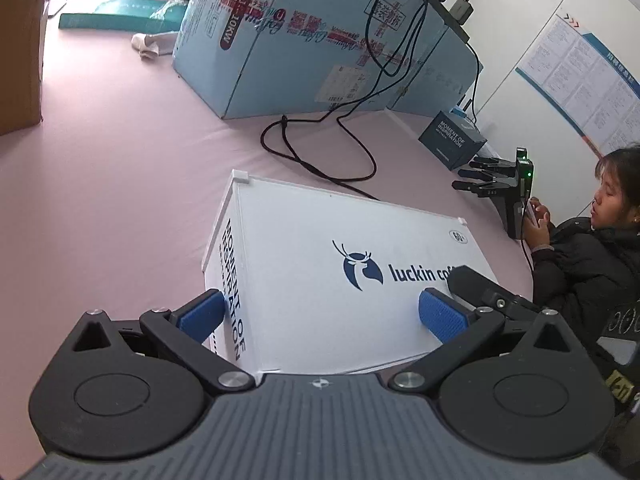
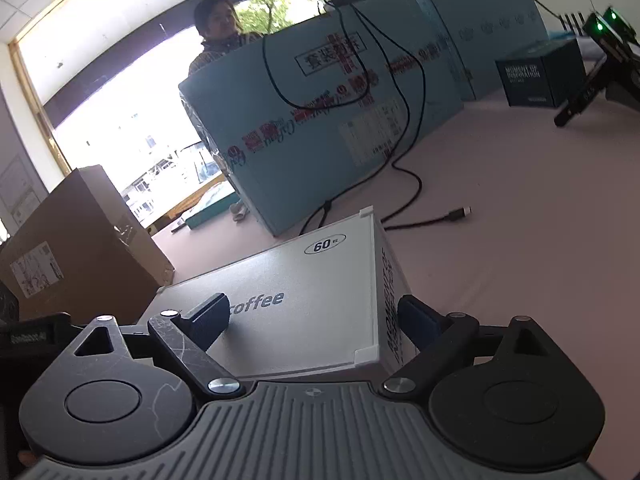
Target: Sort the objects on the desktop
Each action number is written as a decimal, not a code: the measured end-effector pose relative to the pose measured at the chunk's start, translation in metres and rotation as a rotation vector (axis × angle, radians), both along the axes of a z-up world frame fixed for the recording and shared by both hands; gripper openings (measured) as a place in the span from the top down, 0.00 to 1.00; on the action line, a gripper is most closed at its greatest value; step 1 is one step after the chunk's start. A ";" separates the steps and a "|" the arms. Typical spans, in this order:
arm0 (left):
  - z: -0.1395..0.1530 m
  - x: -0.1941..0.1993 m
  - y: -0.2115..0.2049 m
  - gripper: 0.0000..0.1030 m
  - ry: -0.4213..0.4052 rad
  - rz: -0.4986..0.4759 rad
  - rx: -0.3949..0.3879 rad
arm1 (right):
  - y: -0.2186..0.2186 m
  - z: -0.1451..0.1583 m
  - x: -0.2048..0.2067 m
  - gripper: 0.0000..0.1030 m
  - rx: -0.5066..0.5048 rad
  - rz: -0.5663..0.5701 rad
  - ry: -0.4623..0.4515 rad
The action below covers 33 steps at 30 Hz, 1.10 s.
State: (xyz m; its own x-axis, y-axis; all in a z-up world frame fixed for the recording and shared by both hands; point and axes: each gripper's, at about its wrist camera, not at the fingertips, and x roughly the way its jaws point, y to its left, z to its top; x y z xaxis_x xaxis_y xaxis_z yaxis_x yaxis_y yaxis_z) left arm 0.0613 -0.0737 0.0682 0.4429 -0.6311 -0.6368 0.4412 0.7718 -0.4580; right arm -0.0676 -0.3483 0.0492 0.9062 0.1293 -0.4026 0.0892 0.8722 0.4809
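Note:
A white luckin coffee box (image 1: 320, 248) lies on the pink tablecloth (image 1: 120, 184). My left gripper (image 1: 322, 315) is open wide over the box's near-left corner: its left pad (image 1: 202, 316) sits against the side face and its right pad (image 1: 442, 314) rests over the top. In the right wrist view the same box (image 2: 304, 300) shows its "60" label. My right gripper (image 2: 314, 323) is open wide across the right edge, with its left finger (image 2: 208, 320) on the top and its right finger (image 2: 420, 326) against the side.
Behind stands a big light-blue carton (image 1: 304, 36), with a black cable (image 1: 320, 160) trailing from it to a loose plug (image 2: 460, 213). Around it are a small dark-blue box (image 1: 452, 140), a spare gripper on a stand (image 1: 508, 188), a brown carton (image 2: 80, 248), a seated person (image 1: 592, 248) and another person (image 2: 218, 28).

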 end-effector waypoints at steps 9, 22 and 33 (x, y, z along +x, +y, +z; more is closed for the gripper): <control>0.017 -0.017 0.030 0.00 -0.018 0.093 -0.014 | 0.020 0.020 -0.020 0.00 -0.018 -0.079 -0.090; 0.036 -0.067 0.139 0.00 -0.307 0.553 0.264 | 0.131 0.068 -0.029 0.00 -0.197 0.035 -0.286; -0.001 -0.073 0.219 0.00 -0.252 0.589 0.356 | 0.270 0.047 0.029 0.00 -0.355 0.308 -0.162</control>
